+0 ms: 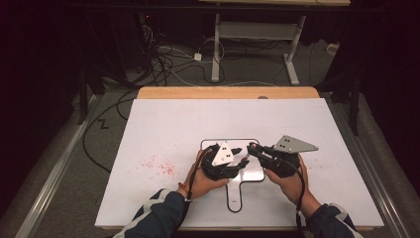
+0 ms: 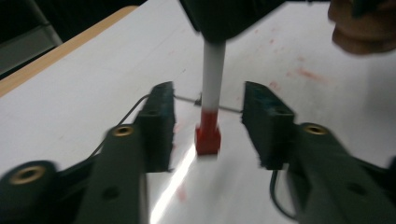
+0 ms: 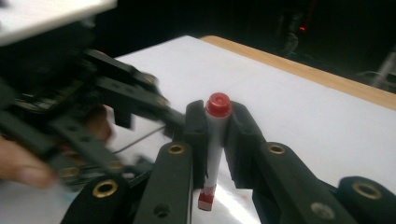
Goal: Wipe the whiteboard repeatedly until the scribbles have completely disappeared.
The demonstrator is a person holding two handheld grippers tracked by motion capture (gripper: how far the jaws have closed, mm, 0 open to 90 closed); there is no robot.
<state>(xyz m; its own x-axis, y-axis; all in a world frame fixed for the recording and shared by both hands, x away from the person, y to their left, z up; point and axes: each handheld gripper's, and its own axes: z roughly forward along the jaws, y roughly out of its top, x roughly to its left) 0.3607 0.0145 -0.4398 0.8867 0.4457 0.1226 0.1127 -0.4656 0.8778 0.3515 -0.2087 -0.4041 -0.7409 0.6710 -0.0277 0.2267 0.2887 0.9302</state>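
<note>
White marker (image 3: 215, 140) upright, red cap (tip down)

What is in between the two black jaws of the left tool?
In the left gripper view, a white marker with a red tip stands between the left tool's open jaws, touching neither; the right tool holds it.

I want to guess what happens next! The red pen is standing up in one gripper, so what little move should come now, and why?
Probably close the left gripper on the red cap. Its jaws stand open either side of the cap, while the right gripper clamps the marker upright, so the cap could then be pulled off.
</note>
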